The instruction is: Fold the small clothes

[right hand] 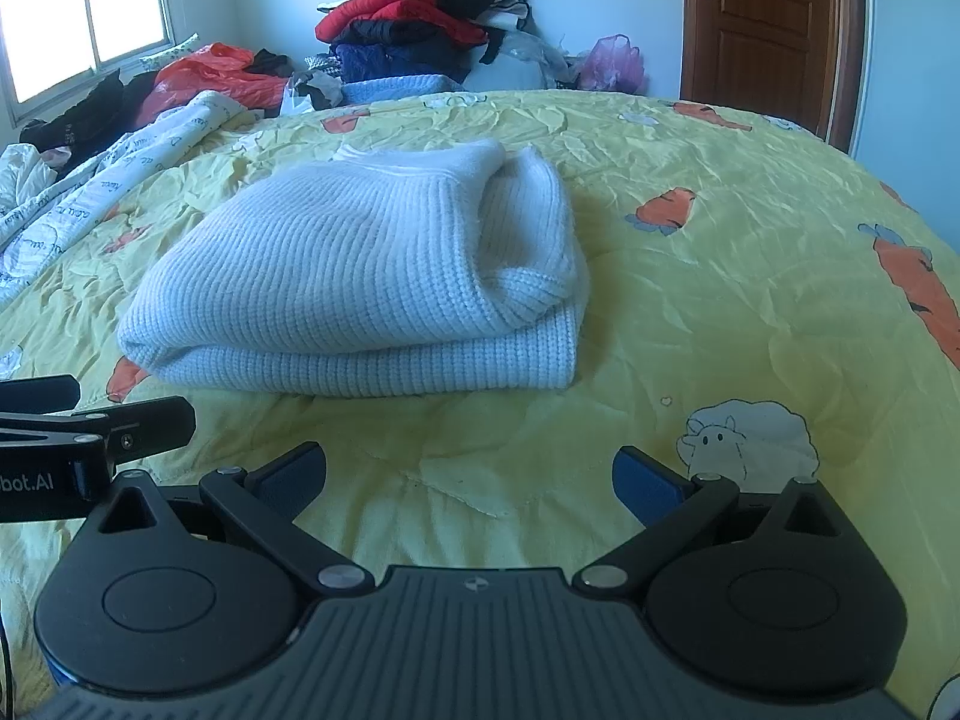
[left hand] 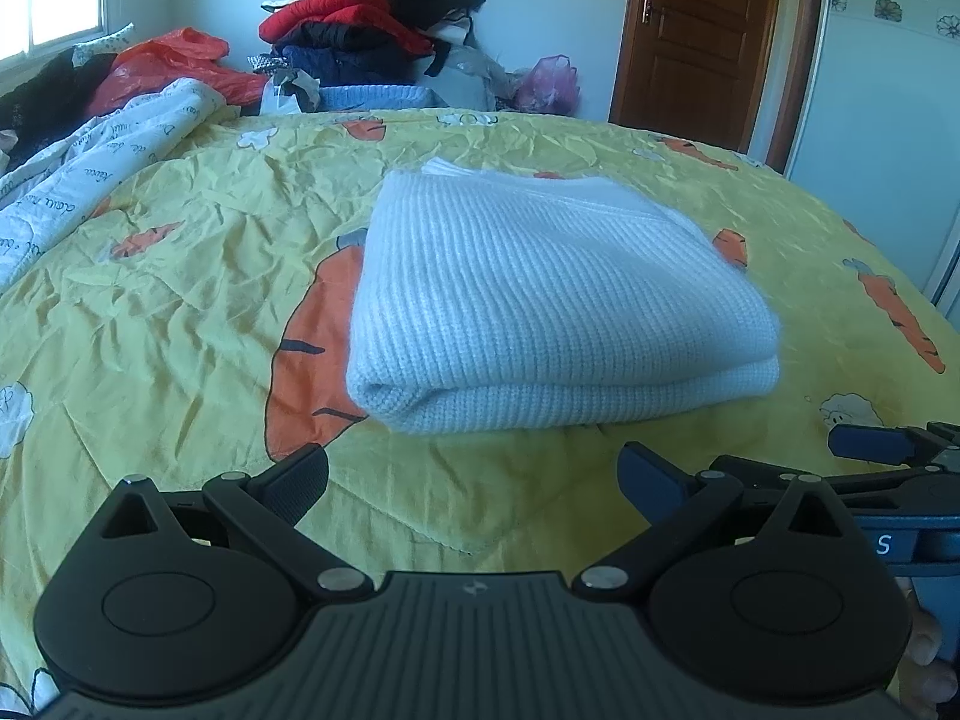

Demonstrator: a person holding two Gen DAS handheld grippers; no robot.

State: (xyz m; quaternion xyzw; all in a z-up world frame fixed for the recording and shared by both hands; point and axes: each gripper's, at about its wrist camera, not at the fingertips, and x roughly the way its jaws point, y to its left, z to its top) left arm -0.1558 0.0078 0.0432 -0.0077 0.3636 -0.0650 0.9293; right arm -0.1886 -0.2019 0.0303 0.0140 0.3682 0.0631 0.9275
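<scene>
A white ribbed knit sweater (left hand: 540,300) lies folded into a thick rectangle on the yellow carrot-print bedspread (left hand: 180,276). It also shows in the right wrist view (right hand: 360,276), with a rolled sleeve or collar on its right end. My left gripper (left hand: 474,480) is open and empty, just short of the sweater's near edge. My right gripper (right hand: 468,480) is open and empty, near the sweater's front right. Each gripper shows at the edge of the other's view: the right gripper (left hand: 888,450) and the left gripper (right hand: 90,420).
A pile of red, black and blue clothes (left hand: 372,18) stands at the far side of the bed. A white printed quilt (left hand: 90,180) and an orange plastic bag (left hand: 174,66) lie at the left. A brown door (left hand: 702,30) is at the back right.
</scene>
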